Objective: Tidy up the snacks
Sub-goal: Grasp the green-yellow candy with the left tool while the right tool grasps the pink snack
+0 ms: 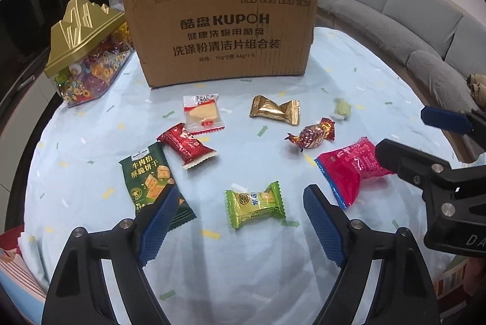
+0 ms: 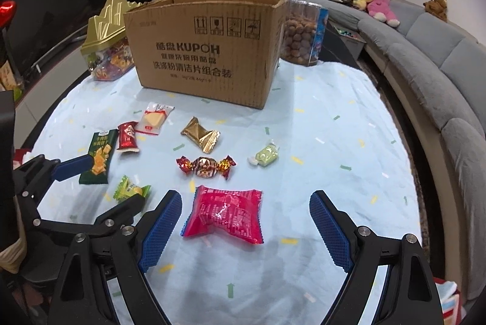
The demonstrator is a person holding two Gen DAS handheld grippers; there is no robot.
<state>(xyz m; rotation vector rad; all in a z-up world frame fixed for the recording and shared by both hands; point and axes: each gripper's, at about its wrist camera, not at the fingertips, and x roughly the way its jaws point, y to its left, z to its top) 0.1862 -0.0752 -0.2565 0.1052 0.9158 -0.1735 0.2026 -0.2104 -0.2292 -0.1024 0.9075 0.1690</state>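
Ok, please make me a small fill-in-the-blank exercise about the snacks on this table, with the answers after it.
1. The cardboard box has its top ____.
2. The right tongs frame a ____ snack packet lying flat on the cloth.
3. The container left of the box has a ____ lid.
4. The left tongs are open over a light ____ wrapped snack.

Answers: open; pink; gold; green

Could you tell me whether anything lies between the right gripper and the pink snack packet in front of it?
Nothing visible does. The right gripper is open, and the pink packet lies flat on the tablecloth between and just ahead of its fingertips. The nearest other item, the red twist-wrapped candy, lies beyond the packet.
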